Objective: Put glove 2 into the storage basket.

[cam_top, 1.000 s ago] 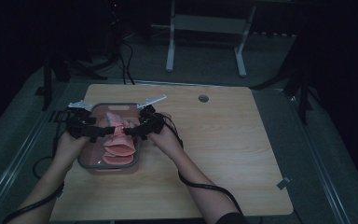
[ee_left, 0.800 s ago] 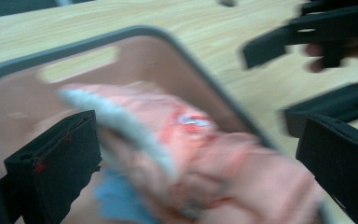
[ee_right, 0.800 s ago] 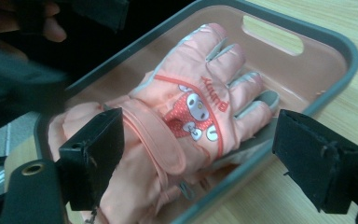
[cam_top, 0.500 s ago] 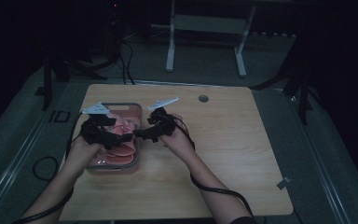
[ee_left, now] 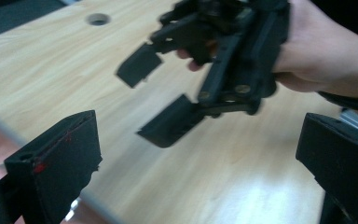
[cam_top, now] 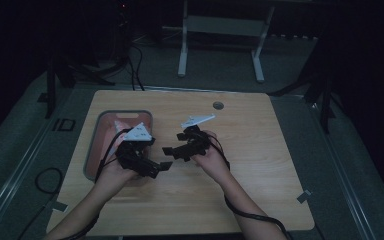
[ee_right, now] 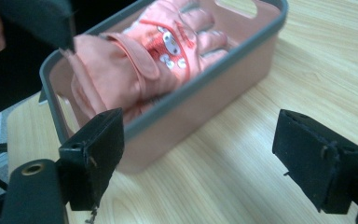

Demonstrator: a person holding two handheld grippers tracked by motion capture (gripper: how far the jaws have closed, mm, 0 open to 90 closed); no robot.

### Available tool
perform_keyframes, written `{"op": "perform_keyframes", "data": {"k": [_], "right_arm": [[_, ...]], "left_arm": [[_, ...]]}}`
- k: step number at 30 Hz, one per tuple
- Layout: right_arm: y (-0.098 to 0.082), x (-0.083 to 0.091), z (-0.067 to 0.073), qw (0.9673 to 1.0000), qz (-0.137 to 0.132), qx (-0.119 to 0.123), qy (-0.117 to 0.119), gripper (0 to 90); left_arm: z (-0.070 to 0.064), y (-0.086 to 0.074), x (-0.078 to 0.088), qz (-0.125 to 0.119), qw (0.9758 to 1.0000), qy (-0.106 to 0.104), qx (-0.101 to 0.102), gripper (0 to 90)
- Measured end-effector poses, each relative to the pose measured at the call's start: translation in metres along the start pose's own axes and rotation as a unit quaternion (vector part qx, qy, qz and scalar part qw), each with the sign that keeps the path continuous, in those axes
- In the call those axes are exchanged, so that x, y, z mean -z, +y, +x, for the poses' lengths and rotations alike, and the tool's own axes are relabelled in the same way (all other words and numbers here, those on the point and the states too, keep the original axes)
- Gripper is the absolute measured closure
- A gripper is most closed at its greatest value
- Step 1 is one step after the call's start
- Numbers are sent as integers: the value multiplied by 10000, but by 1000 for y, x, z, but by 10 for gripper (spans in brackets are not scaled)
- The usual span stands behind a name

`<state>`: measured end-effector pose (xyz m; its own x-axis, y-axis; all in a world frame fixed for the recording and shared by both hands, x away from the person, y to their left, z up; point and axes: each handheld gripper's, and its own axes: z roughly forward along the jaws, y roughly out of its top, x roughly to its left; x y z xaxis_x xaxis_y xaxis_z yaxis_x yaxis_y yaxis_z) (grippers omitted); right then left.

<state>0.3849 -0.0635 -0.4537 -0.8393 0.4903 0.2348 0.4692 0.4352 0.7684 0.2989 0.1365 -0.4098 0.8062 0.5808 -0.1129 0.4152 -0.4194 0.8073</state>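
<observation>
High view: both grippers held over the wooden table (cam_top: 260,165), facing each other beside the pink bin (cam_top: 91,150).
Left gripper (cam_top: 161,168) sits at the bin's right edge, jaws spread wide, nothing between them. Right gripper (cam_top: 171,151) is just to its right over bare wood, jaws likewise wide apart and empty. Right gripper view: pink gloves (ee_right: 144,60) with a cartoon print lie inside the bin (ee_right: 205,93), which rests on the table.
</observation>
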Motion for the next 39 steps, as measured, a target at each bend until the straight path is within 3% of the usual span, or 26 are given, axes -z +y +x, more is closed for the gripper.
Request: {"op": "perform_keyframes", "data": {"k": [3,9,14,15,20,26,37,39], "right_arm": [[-9,9,-3,9999,-29,93,-55,166],[-29,21,-12,9997,44,90,-226,166],[-44,24,-16,9996,84,123,-245,166],[-52,25,-18,9996,112,100,-219,166],[-65,26,-20,9997,125,105,-193,165],[-85,29,-25,9996,197,69,-207,165],[-106,36,-32,9995,245,0,-222,164],[-112,37,-33,9994,279,16,-223,164]], "left_arm": [[-12,2,-8,64,9998,21,-200,0],[-28,0,-27,95,9993,-202,-310,0],[-35,-1,-37,145,9987,-282,-395,0],[-43,-2,-46,202,9977,-286,-572,0],[-52,-6,-59,270,9964,-334,-731,0],[-61,-16,-76,485,9944,-419,-844,0],[-69,-32,-95,494,9935,-575,-848,0],[-71,-35,-100,588,9925,-612,-883,0]]}}
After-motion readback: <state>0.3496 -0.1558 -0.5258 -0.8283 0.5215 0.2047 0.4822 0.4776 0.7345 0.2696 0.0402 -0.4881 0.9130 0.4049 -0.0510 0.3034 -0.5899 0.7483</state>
